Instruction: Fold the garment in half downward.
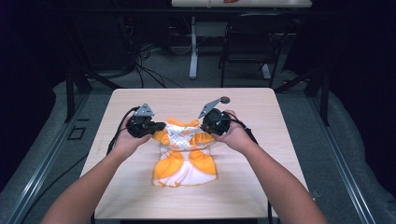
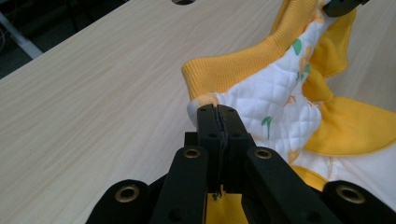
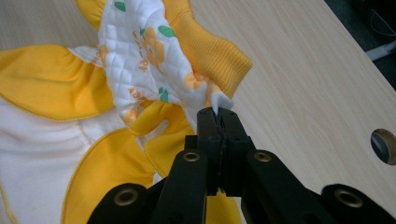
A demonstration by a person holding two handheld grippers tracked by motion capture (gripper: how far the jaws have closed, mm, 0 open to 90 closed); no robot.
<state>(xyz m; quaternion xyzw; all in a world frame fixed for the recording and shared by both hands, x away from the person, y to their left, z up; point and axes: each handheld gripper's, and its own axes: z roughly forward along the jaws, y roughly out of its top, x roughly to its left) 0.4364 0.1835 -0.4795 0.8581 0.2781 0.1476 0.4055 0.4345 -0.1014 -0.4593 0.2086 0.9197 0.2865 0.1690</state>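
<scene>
Left gripper (image 2: 218, 112) first: jaws pressed flat together, a sliver of white quilted fabric nipped between the tips. That's the corner of the small yellow-and-white garment (image 1: 186, 154), just below its yellow ribbed band (image 2: 243, 58). Right gripper (image 3: 218, 114) is doing the same job on the opposite corner, jaws clamped with a little white tuft of cloth poking out above the tips, right under the other end of that ribbed band (image 3: 210, 51). So both tools are closed on cloth, one at each end of the garment's far edge.

From the high view, left gripper (image 1: 156, 127) and right gripper (image 1: 204, 125) sit at the two far corners of the garment, each in a hand (image 1: 128, 140), and the quilted panel (image 1: 181, 135) between them looks raised and bunched up off the wooden table (image 1: 261, 186). Everything nearer the person than the band, the yellow sleeves or flaps and the white lower part, lies spread on the tabletop around its middle. A round cable hole (image 3: 384, 145) in the table sits off to the side of the garment, past the right gripper.

Where does that leave things? My read: the grasp is made, both corners secured, and the far edge is lifted. No fold has been laid over yet; the near part lies flat and open. What remains, as I judge it, is carrying that pinched edge over the body of the garment, setting it down, and letting go.
</scene>
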